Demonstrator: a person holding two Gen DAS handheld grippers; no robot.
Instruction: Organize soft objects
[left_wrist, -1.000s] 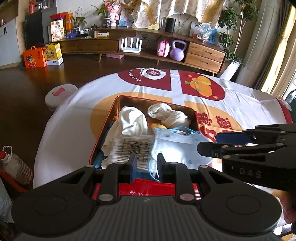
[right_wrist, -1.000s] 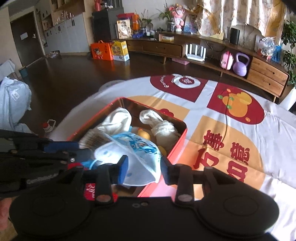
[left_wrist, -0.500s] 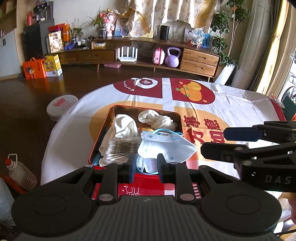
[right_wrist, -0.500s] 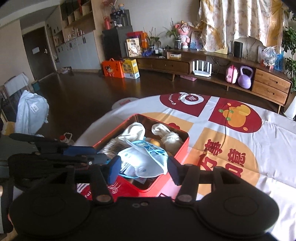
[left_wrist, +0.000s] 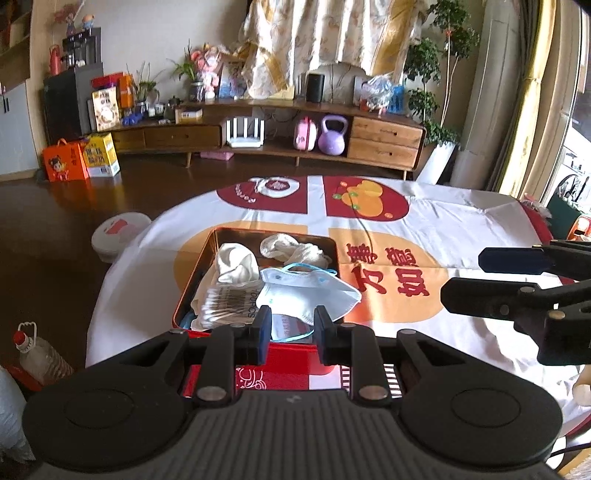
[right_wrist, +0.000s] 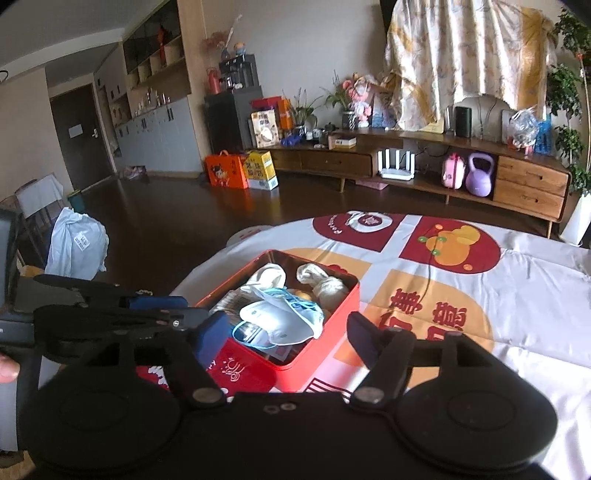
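Note:
A red tin box (left_wrist: 273, 230) (right_wrist: 325, 343) on the table holds soft things: a white face mask (left_wrist: 310, 295) (right_wrist: 277, 314) on top, a white sock (left_wrist: 238, 264), a knotted white cloth (left_wrist: 291, 247) and a cotton swab pack (left_wrist: 229, 299). My left gripper (left_wrist: 291, 332) hangs back from the box's near edge, jaws narrowly apart with nothing between them. It also shows as the left gripper (right_wrist: 159, 312) in the right wrist view. My right gripper (right_wrist: 286, 332) (left_wrist: 498, 280) is opening wide, empty, short of the mask.
A red lid (right_wrist: 236, 365) lies in front of the box. The round table wears a white, red and orange printed cloth (left_wrist: 424, 229). A white disc (left_wrist: 118, 236) and a bottle (left_wrist: 40, 354) sit on the floor to the left. A wooden cabinet (left_wrist: 280, 147) lines the far wall.
Both grippers have drawn back and upward from the box. The right jaws have spread wide and let go of the mask, which now rests on the box's contents.

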